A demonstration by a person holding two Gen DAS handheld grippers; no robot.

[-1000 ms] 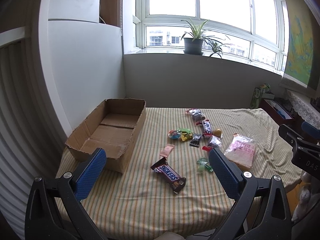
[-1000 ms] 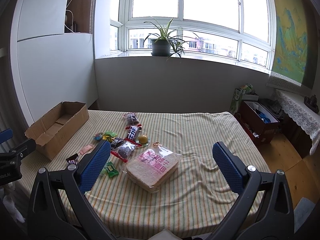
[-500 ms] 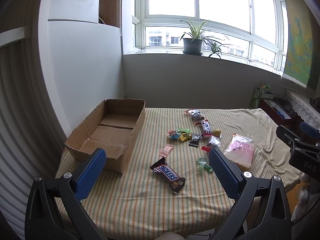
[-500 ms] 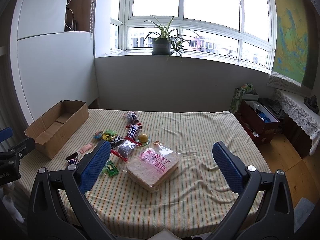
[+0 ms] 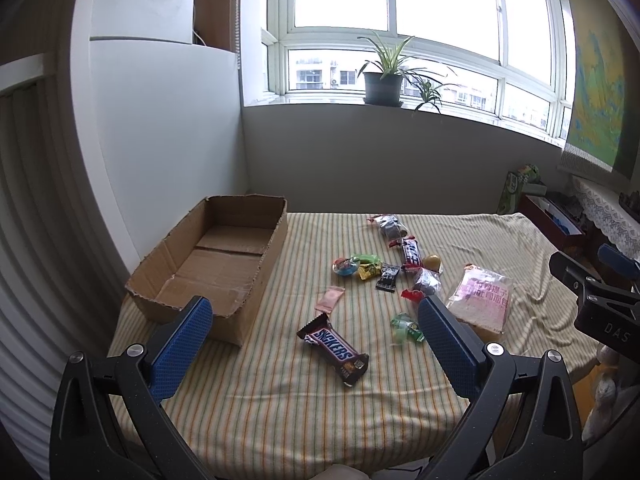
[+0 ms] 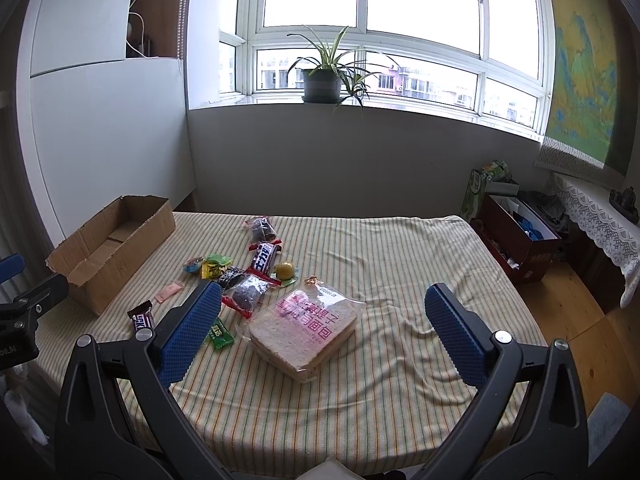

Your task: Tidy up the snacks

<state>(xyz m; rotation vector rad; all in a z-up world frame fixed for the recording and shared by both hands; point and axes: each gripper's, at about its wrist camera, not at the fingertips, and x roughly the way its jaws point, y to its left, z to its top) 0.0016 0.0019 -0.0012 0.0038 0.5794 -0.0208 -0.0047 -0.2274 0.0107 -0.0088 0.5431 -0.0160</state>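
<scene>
Both grippers hover wide open and empty over the striped table (image 5: 280, 408) — a Snickers bar (image 5: 333, 350) lies between the left gripper (image 5: 312, 320) fingers, cardboard box (image 5: 212, 264) beyond its left finger, bagged bread (image 6: 304, 328) just ahead of the right gripper (image 6: 322, 300), small sweets (image 6: 224, 272) left of it.

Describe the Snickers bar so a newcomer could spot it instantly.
On the striped tablecloth, look right of the open cardboard box, toward the near edge. The Snickers bar lies alone there, diagonal; it is the only brown wrapper with blue-and-white lettering.
</scene>
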